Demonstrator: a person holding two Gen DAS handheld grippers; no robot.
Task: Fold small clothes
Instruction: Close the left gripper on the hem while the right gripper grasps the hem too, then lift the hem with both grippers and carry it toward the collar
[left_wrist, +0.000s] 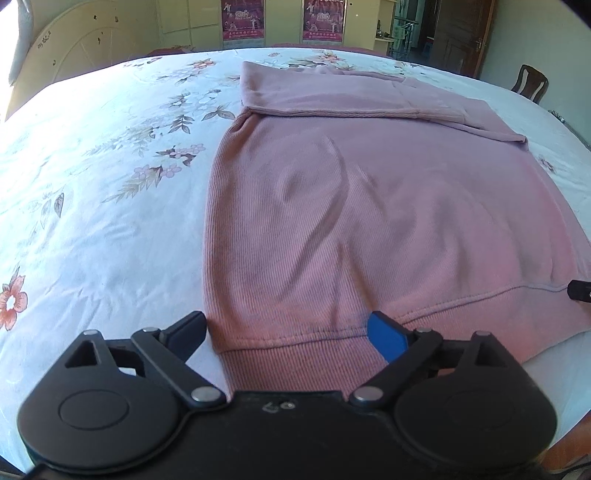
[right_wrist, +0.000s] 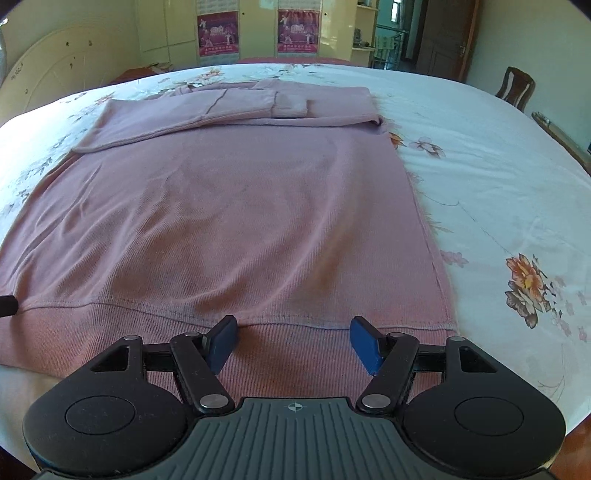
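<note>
Lying flat on the floral-sheeted bed (left_wrist: 92, 221), the pink ribbed knit sweater (left_wrist: 332, 221) has its sleeves folded across, body fold pending, while left claw (left_wrist: 288, 332) and right claw (right_wrist: 293, 341) straddle its hem, spread wide, empty.

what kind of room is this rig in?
Most likely a home bedroom. The pink sweater lies on a floral bedsheet over what looks like a bed. At the back are cream wardrobe doors with posters, plus a wooden chair and door.
</note>
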